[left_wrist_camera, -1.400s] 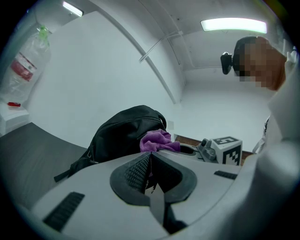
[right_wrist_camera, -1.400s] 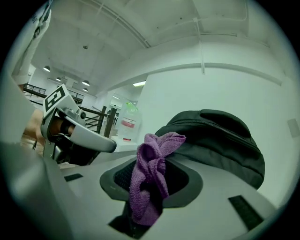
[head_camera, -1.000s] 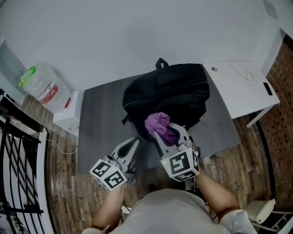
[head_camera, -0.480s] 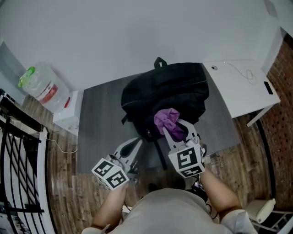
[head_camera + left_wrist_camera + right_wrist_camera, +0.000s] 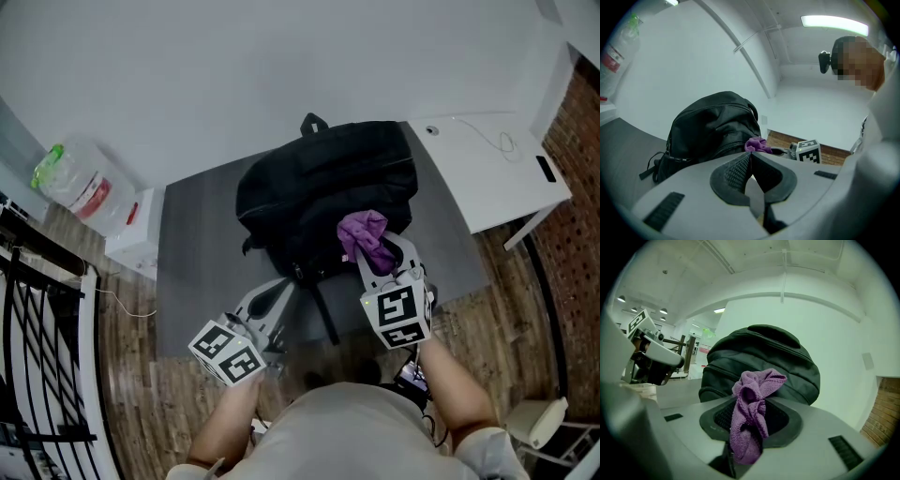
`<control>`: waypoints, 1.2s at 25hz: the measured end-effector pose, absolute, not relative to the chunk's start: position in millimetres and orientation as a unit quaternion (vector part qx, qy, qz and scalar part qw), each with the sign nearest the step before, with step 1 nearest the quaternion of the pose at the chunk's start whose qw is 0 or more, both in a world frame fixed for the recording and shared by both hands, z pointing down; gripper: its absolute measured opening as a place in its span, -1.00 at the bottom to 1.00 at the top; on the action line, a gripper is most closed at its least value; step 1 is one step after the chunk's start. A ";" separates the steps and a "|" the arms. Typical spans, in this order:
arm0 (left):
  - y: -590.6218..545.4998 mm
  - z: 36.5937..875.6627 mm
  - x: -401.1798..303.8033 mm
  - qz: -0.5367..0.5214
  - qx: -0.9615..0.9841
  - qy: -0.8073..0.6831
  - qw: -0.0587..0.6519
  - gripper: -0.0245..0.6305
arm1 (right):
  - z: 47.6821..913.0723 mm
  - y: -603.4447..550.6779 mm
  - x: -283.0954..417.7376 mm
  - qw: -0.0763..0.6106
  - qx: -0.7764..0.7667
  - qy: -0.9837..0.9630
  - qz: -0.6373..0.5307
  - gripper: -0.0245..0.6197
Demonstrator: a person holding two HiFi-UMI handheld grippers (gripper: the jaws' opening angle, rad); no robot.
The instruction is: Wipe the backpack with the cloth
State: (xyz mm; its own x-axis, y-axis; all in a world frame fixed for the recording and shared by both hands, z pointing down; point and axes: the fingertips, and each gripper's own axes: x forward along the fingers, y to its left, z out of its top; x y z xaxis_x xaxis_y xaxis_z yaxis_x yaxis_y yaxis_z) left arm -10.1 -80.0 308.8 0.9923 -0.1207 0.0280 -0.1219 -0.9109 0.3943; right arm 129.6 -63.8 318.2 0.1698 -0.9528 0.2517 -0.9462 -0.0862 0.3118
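Note:
A black backpack (image 5: pixel 323 197) lies on a grey table (image 5: pixel 202 248) against the white wall. My right gripper (image 5: pixel 368 246) is shut on a bunched purple cloth (image 5: pixel 364 236), and the cloth sits against the backpack's near right side. In the right gripper view the cloth (image 5: pixel 751 413) hangs between the jaws with the backpack (image 5: pixel 764 364) just behind it. My left gripper (image 5: pixel 277 297) is shut with nothing in it, over the table's near edge just short of the backpack's left strap. From the left gripper view (image 5: pixel 749 158) the backpack (image 5: pixel 715 129) fills the middle and the cloth (image 5: pixel 758 145) peeks past it.
A white desk (image 5: pixel 492 178) with a cable stands right of the grey table. A large water bottle (image 5: pixel 75 183) rests on a white box (image 5: pixel 141 234) at the left. Black railings (image 5: pixel 37 375) run along the left edge over the wood floor.
My right gripper has carried the cloth to the right across the backpack's near side. The left gripper has stayed where it was.

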 end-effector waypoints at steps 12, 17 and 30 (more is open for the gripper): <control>-64.5 316.8 9.3 0.019 0.978 -0.048 0.204 -0.91 | 328.9 -34.0 169.1 0.222 0.766 -0.603 -0.011 -0.52; -53.0 323.7 19.9 0.026 0.976 -0.049 0.209 -0.91 | 334.2 -14.8 192.5 0.223 0.778 -0.587 -0.001 -0.52; -28.2 353.9 35.7 0.057 0.972 -0.092 0.210 -0.91 | 348.9 27.0 252.5 0.211 0.795 -0.569 0.014 -0.52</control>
